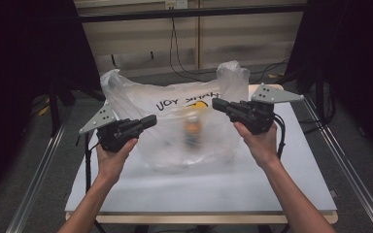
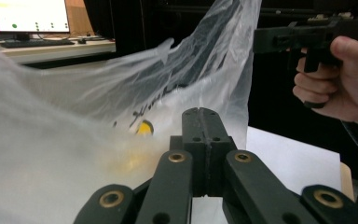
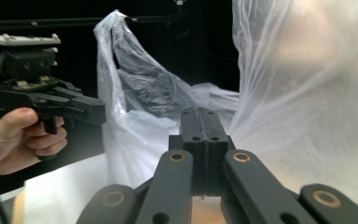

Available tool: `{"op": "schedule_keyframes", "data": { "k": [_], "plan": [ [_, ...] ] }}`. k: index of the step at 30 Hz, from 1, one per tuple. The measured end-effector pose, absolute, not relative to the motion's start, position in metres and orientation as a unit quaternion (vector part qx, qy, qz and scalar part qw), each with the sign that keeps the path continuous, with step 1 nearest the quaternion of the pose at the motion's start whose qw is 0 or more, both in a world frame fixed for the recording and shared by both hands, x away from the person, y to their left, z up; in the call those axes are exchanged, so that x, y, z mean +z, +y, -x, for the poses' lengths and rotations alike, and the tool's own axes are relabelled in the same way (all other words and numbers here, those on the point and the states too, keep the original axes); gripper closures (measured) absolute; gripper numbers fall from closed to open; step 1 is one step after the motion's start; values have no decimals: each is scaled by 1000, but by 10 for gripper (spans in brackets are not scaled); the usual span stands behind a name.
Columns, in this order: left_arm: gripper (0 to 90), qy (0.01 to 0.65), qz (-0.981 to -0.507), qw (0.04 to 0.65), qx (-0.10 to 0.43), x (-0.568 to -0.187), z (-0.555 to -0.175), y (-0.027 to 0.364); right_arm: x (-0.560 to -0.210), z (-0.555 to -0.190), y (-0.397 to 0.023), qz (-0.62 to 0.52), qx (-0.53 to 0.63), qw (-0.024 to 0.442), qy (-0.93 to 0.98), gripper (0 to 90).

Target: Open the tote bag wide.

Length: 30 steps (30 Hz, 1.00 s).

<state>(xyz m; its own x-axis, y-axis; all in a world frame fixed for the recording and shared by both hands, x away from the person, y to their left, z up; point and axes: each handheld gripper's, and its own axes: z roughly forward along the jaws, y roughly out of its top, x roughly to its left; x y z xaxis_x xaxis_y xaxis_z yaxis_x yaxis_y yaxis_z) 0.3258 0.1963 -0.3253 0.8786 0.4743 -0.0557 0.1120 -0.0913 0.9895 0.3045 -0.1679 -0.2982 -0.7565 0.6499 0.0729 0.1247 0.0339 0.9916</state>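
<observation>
**Plastic bag flanked by two closed grippers**

Translucent bag (image 1: 175, 121) stands mid-table (image 1: 272, 189), handles up, something orange blurred inside. The left gripper (image 1: 148, 121) and right gripper (image 1: 218, 103) hover at either side, jaws pressed together and empty, seemingly poised to take a handle each or spread the mouth.

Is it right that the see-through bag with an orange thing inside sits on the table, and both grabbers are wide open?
Not quite. The bag and the orange thing sit on the table, but both grabbers are shut. The left gripper view and right gripper view each show jaws pressed together.
</observation>
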Motion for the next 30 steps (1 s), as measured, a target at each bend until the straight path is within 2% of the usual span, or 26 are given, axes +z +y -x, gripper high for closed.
{"op": "schedule_keyframes", "data": {
  "k": [6, 14, 16, 26, 30],
  "plan": [
    [900, 186, -737, 637, 130, -313, -339, 178, -286, -317, -158, -294, 630, 208, 688, 900],
    [900, 200, -743, 625, 132, -304, -362, 154, -273, -341, -132, -296, 608, 218, 704, 900],
    [900, 208, -746, 617, 137, -307, -367, 149, -277, -347, -128, -311, 587, 230, 712, 900],
    [900, 214, -770, 586, 133, -324, -378, 138, -311, -366, -125, -334, 561, 210, 728, 900],
    [900, 226, -780, 571, 120, -344, -388, 131, -338, -374, -124, -341, 544, 204, 739, 900]
  ]
}}
